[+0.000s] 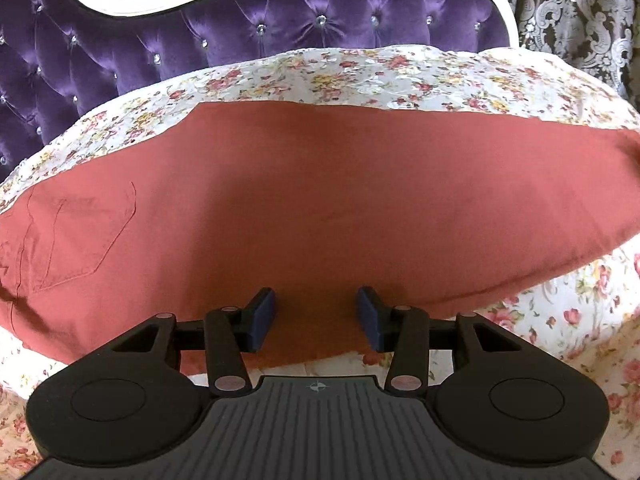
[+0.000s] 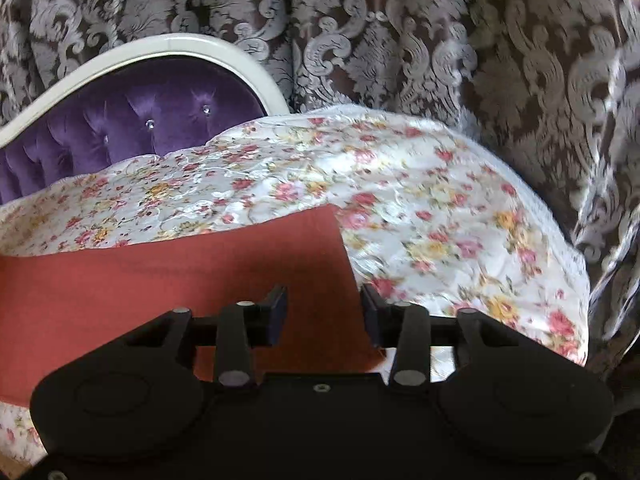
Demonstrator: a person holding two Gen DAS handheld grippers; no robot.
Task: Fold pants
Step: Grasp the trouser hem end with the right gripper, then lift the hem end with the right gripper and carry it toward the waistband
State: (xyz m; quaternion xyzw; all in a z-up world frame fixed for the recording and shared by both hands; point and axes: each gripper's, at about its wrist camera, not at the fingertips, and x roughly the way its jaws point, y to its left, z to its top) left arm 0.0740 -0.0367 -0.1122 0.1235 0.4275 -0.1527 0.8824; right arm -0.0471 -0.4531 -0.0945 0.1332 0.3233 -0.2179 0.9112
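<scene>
My left gripper (image 1: 316,316) hangs over the near edge of the rust-red pants (image 1: 320,200), its blue pads (image 1: 264,316) standing apart with cloth showing between them but nothing pinched. My right gripper (image 2: 324,316) is also parted, sitting at the right-hand end of the pants (image 2: 160,280), where the leg hem runs out onto the floral bedspread (image 2: 440,220); its right pad lies just beside that hem edge, and I see no cloth caught in it.

The pants lie flat and long across the bedspread, the back pocket (image 1: 80,236) at the far left, the purple tufted headboard (image 1: 200,40) beyond them (the patterned curtain (image 2: 400,40) fills the rest).

What could go wrong, as I judge it: if I close on the near edge, I may catch only the top layer, and the lower one would stay behind and skew the fold. I could also nip the bedspread along with the hem on the right, since the pad sits right at the boundary, and drag it up. If my two hands lift unevenly, the long leg would likely twist or wrinkle.
</scene>
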